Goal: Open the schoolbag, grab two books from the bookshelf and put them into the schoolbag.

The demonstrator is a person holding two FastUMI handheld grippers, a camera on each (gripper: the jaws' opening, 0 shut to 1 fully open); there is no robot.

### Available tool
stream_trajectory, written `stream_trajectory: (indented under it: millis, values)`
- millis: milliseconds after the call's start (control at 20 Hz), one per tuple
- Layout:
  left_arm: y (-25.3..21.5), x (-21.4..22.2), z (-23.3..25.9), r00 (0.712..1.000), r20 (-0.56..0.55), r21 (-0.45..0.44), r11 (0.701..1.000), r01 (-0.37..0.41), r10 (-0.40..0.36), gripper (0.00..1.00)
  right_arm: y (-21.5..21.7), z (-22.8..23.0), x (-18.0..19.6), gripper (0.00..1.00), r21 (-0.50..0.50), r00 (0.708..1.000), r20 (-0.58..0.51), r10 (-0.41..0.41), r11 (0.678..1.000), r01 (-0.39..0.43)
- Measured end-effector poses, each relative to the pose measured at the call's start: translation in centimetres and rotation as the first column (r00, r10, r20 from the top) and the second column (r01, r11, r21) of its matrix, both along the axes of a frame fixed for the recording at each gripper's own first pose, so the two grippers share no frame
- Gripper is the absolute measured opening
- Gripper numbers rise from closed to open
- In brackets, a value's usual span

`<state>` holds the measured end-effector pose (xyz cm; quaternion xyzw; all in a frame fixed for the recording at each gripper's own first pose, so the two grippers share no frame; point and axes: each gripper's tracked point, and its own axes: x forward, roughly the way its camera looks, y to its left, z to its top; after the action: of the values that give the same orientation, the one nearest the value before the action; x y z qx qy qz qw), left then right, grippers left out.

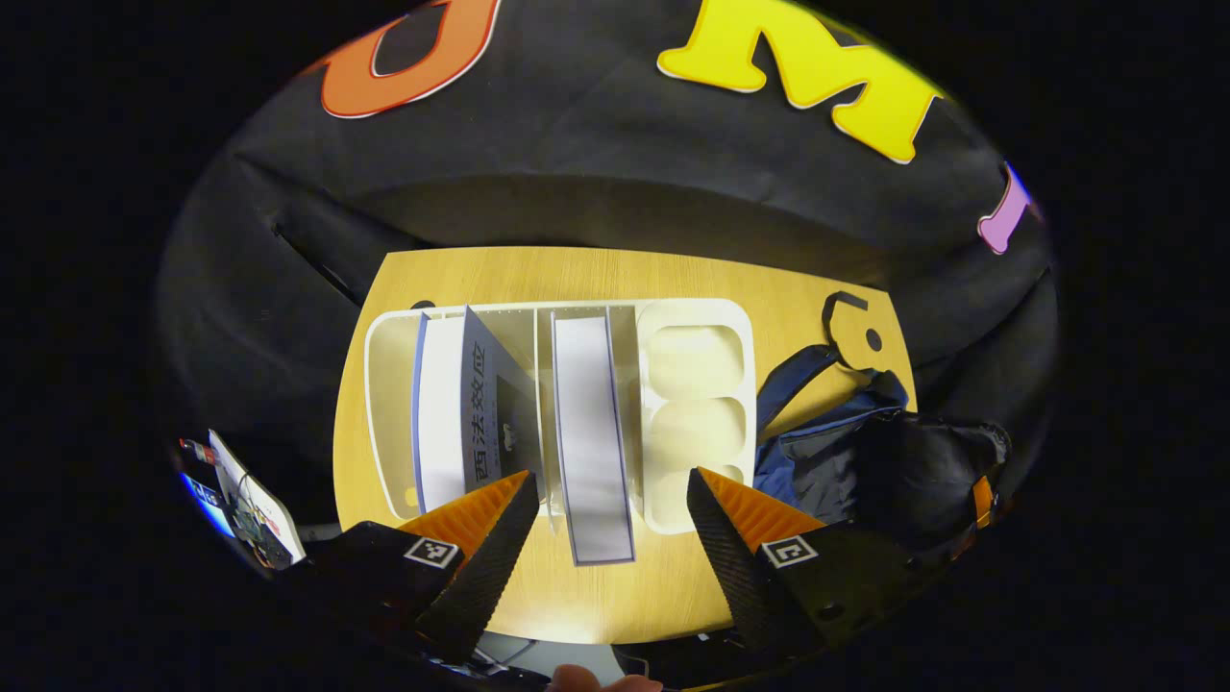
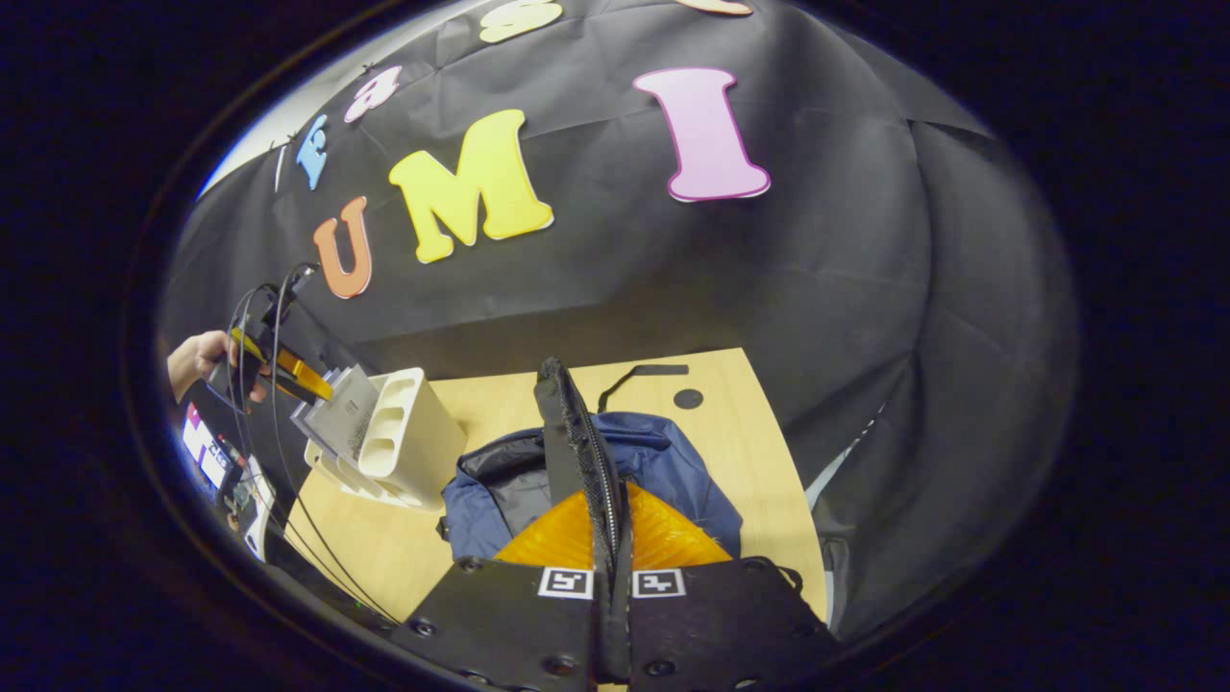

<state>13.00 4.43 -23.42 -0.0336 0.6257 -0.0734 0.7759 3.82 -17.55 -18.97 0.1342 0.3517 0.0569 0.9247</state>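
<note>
While the left gripper [image 1: 607, 524] hangs over the table [image 1: 615, 279] with its fingers spread wide, the white bookshelf [image 1: 538, 322] lies straight ahead in the left gripper view. One book [image 1: 591, 432] stands in the middle slot, between the fingertips at twelve o'clock; a second book [image 1: 452, 413] leans in the slot at ten o'clock. The schoolbag [image 1: 846, 452] slumps at three o'clock, beside the shelf.

From the right gripper view, the right gripper [image 2: 607, 461] has its fingers pressed together, apparently pinching a dark strap or zipper edge of the schoolbag [image 2: 673, 461], though the contact is hard to make out. The bookshelf [image 2: 404, 432] sits at ten o'clock, with the left gripper [image 2: 279, 370] above it.

To grab well, the left fingers should straddle the middle book's top edge squarely, close firmly, then lift straight up before swinging toward the bag's mouth.
</note>
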Motion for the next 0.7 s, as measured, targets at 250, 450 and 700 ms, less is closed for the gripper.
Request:
stream_trajectory:
  millis: [250,450,700]
  values:
    - [0.3,0.3,-3.0,0.996,-0.086,0.039,0.999,-0.014,0.017,0.98,-0.3,-0.4,-0.3,0.0,0.011,1.0,-0.003,-0.016,1.0,0.016]
    - [0.0,0.0,-5.2,0.987,-0.145,0.034,0.997,-0.064,0.068,0.96,-0.5,-0.5,-0.2,0.01,0.012,1.0,0.0,-0.022,1.0,0.022]
    - [0.0,-0.1,-6.6,0.981,-0.17,0.048,0.995,-0.089,0.096,0.83,-0.6,-0.7,-0.3,0.0,0.01,1.0,-0.003,-0.025,1.0,0.025]
